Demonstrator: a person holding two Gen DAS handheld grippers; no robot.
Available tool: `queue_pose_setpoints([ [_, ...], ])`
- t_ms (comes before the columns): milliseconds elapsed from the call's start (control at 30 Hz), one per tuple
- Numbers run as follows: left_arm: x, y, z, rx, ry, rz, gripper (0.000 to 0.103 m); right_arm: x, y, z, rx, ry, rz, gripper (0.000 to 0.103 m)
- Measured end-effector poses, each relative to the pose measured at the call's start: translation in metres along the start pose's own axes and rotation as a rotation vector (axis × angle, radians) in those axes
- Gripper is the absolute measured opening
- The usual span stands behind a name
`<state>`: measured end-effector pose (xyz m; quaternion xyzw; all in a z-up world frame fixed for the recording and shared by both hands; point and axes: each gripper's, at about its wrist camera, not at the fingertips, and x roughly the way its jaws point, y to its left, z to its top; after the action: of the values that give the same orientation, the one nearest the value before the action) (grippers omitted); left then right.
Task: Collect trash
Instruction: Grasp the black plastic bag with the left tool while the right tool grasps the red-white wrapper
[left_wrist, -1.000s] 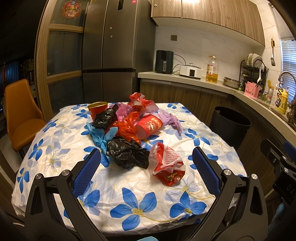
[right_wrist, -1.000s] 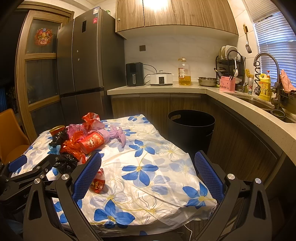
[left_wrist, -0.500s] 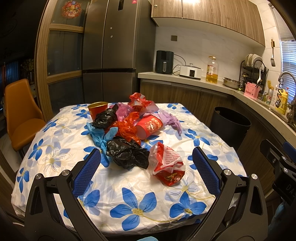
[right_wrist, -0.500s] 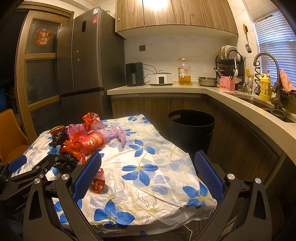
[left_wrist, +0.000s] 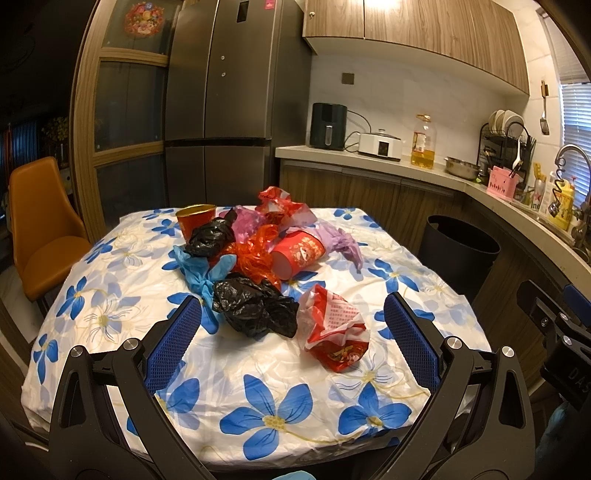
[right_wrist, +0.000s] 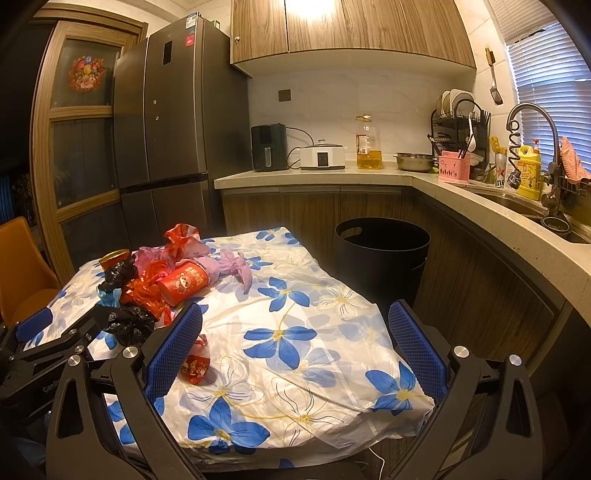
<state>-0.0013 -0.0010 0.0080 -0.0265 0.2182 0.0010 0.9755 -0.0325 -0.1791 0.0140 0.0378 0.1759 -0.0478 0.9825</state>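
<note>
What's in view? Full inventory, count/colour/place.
crumpled black plastic bags: 2, black, pile front and left
red-and-white snack wrapper: 1, nearest the grippers
red paper cups: 2, one on its side mid-pile, one upright at the back
blue plastic glove: 1, pile left
purple plastic bag: 1, pile right
floral tablecloth: 1, white and blue, on table
black trash bin: 1, beside counter
left gripper: open, empty
right gripper: open, empty

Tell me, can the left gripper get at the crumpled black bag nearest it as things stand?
Probably yes. The left gripper is open and empty, and the black bag lies on the tablecloth right ahead between its fingers, at the pile's near edge. Only the red-and-white wrapper crowds its right side.
</note>
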Motion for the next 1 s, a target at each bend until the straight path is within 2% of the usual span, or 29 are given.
queue_pose_setpoints([
  [533,0.0,0.011,-0.006,-0.017,-0.008,0.01,0.097,0.011,0.002,-0.008,0.01,0.008,0.036,0.098],
  [733,0.006,0.032,-0.016,-0.055,-0.017,0.05,0.097,0.038,0.017,-0.018,-0.009,0.02,0.126,0.098],
  [900,0.012,0.053,-0.024,-0.089,-0.039,0.097,0.097,0.069,0.04,-0.029,-0.037,0.054,0.235,0.098],
  [1000,0.015,0.062,-0.028,-0.105,-0.06,0.11,0.097,0.086,0.054,-0.035,-0.053,0.07,0.282,0.092],
])
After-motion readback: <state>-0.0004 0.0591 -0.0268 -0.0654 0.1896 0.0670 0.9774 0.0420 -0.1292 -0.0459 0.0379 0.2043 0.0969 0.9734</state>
